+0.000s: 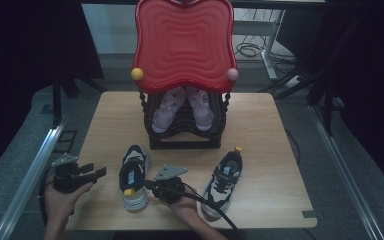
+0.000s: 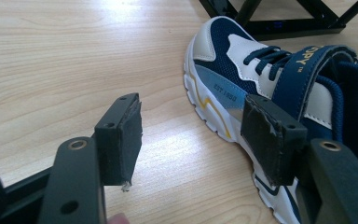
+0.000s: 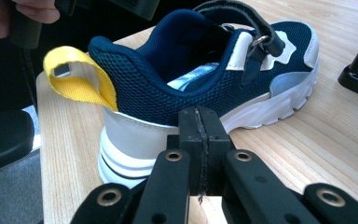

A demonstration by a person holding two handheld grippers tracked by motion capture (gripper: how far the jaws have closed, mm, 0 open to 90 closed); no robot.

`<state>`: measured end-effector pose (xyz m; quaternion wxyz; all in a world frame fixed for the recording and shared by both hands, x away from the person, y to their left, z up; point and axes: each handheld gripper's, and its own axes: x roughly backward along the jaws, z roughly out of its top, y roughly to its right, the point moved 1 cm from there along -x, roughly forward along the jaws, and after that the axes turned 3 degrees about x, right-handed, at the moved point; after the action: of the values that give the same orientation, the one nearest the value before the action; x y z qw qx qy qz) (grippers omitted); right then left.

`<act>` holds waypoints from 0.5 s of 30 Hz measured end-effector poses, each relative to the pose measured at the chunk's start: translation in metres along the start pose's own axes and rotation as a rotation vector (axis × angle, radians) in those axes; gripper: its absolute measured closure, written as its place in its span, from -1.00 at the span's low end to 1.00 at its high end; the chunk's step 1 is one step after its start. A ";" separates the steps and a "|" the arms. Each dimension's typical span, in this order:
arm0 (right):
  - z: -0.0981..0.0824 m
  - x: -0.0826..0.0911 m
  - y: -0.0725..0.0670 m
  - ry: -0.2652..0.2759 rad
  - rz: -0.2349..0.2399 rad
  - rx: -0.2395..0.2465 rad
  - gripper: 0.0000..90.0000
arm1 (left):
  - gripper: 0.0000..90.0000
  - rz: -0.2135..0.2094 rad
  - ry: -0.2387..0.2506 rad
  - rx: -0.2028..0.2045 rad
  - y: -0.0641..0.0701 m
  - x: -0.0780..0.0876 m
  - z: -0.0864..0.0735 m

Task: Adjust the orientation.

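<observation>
My left gripper (image 1: 99, 173) sits at the left edge of the bench (image 1: 260, 125), held low over the wood, with its jaws standing wide apart and nothing between the pads. In the left gripper view those open jaws frame bare wood, and the nearest pad hangs just beside the white sole of the left sneaker (image 2: 261, 88), not touching it.

That left sneaker (image 1: 134, 175) lies on the bench between my two grippers, toe pointing away from me toward the black rack (image 1: 185, 132), heel and its yellow pull loop (image 3: 77, 79) toward the front edge. It is navy mesh with white and pale blue panels and a strap across the top.

My right gripper (image 1: 150, 186) comes next, just to the right of that shoe's heel, its grey plate on top. Its jaws are pressed flat together with nothing caught in them; in the right gripper view the closed tips (image 3: 200, 140) point at the white heel wall of the sneaker, very near it, though I cannot tell whether they touch.

Further right, the right sneaker (image 1: 223, 181) lies alone, angled, well apart from its mate.

Behind them, the rack holds a pair of pink shoes (image 1: 182, 107) under a red tray-like top (image 1: 184, 42).
</observation>
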<state>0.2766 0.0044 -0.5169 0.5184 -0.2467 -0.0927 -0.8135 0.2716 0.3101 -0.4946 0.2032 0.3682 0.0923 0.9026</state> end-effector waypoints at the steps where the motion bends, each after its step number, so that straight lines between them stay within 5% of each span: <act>1: 0.000 -0.001 0.000 0.000 0.001 0.001 0.99 | -0.14 -0.005 -0.001 0.001 0.000 0.000 0.000; 15: 0.001 -0.019 -0.008 -0.009 0.042 0.023 0.99 | -0.14 -0.002 0.022 0.013 -0.004 0.007 0.001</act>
<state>0.2766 0.0231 -0.5242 0.5377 -0.2464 -0.0993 -0.8002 0.2688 0.3171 -0.4913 0.2005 0.3596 0.1008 0.9057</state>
